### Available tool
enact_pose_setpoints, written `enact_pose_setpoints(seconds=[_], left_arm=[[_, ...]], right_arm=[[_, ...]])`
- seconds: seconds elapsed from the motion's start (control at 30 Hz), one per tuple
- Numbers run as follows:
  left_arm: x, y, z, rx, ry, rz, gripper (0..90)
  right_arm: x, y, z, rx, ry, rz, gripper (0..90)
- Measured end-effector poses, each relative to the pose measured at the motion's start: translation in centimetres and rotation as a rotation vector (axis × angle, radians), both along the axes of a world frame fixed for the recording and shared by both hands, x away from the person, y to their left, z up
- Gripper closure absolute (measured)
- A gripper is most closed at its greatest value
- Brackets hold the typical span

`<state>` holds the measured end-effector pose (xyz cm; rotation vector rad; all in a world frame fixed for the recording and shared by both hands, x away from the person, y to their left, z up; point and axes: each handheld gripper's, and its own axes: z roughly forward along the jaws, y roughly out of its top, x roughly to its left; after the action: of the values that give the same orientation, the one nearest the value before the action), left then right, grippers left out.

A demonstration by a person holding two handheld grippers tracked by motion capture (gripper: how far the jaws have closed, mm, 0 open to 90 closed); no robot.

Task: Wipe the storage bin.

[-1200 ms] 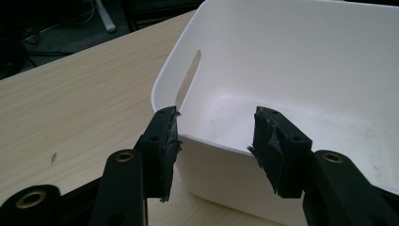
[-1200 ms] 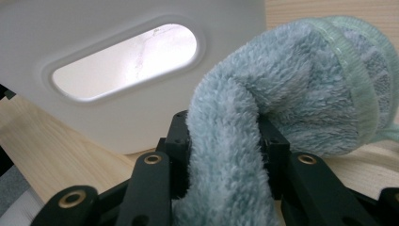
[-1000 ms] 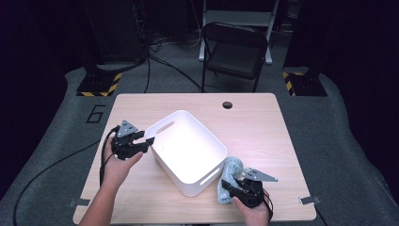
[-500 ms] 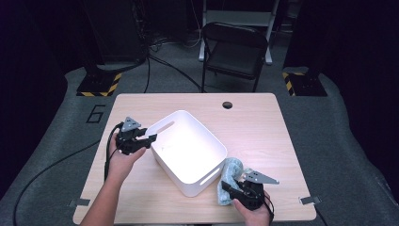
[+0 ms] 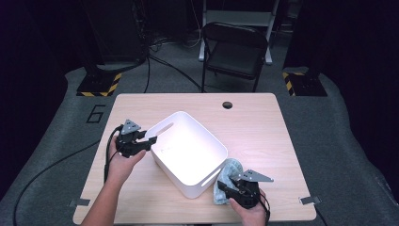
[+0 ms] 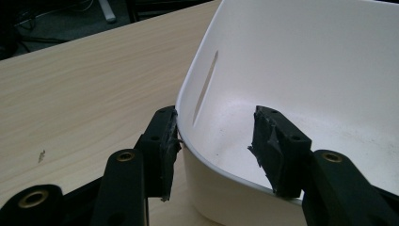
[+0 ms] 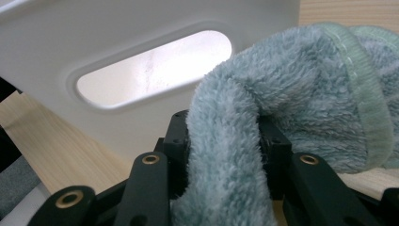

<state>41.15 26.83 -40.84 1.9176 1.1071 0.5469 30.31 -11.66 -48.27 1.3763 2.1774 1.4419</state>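
The right fingers point(image 7: 221, 141) were clamped on the towel point(image 7: 291, 108) beside the bin point(image 5: 188, 150) on the counter point(image 5: 263, 127), apparently to lift it in, while the left fingers point(image 6: 214, 150) straddled the bin's rim, apart, likely to steady it.

A white plastic bin point(image 5: 188, 153), rectangular with rounded corners and a slot handle in each short wall, stands upright and empty, turned at an angle to the counter's edges. A pale blue-green fluffy towel point(image 5: 227, 181) lies bunched just beside the bin's near short wall, below its handle slot, one fold of it raised and pinched.
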Motion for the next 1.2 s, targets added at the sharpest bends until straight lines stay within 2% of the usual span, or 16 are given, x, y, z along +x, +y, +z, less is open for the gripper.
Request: enact_pose_setpoints(seconds=[0.1,0.27,0.43,0.5,0.6,0.63,0.7,0.77,0.9,0.97,1.13,1.2], left_arm=[[-0.7,0.2,0.0,-0.005,0.005,0.005,51.0],[-2.0,0.3,-0.1,-0.039,0.011,0.032,50.8],[-3.1,0.1,0.1,-0.013,0.016,0.051,49.9],[-3.5,0.3,0.0,-0.029,0.021,0.053,49.6],[-4.1,0.6,-0.2,-0.086,0.025,0.064,49.6],[-4.2,0.7,-0.2,-0.092,0.023,0.067,49.6],[-4.0,0.8,-0.1,-0.087,0.038,0.052,49.6],[-3.7,0.9,-0.1,-0.066,0.035,0.046,50.8],[-2.5,0.7,-0.8,-0.039,0.040,0.018,49.1],[-2.1,0.5,-1.0,-0.049,0.047,-0.001,50.6],[-2.5,0.2,-1.0,-0.020,0.037,0.010,54.7],[-2.8,0.3,-0.9,-0.024,0.039,0.018,55.7]], right_arm=[[0.1,-0.2,0.0,-0.004,-0.003,-0.001,63.2],[0.2,-0.3,0.0,-0.001,0.001,-0.004,63.2],[0.3,-0.4,0.0,-0.002,0.001,-0.003,63.3],[0.4,-0.4,-0.1,-0.004,-0.002,-0.007,63.3],[0.4,-0.5,-0.2,-0.009,-0.004,-0.008,63.3],[0.4,-0.5,-0.2,-0.010,-0.003,-0.010,63.3],[0.5,-0.5,-0.3,-0.011,0.002,-0.007,63.3],[0.5,-0.5,-0.4,-0.015,0.006,-0.008,63.3],[0.6,-0.4,-0.6,-0.018,0.007,-0.010,63.3],[0.7,-0.4,-0.7,-0.018,0.009,-0.010,63.3],[0.8,-0.4,-1.0,-0.037,0.033,-0.014,60.2],[0.8,-0.4,-1.2,-0.058,0.038,-0.012,59.0]])
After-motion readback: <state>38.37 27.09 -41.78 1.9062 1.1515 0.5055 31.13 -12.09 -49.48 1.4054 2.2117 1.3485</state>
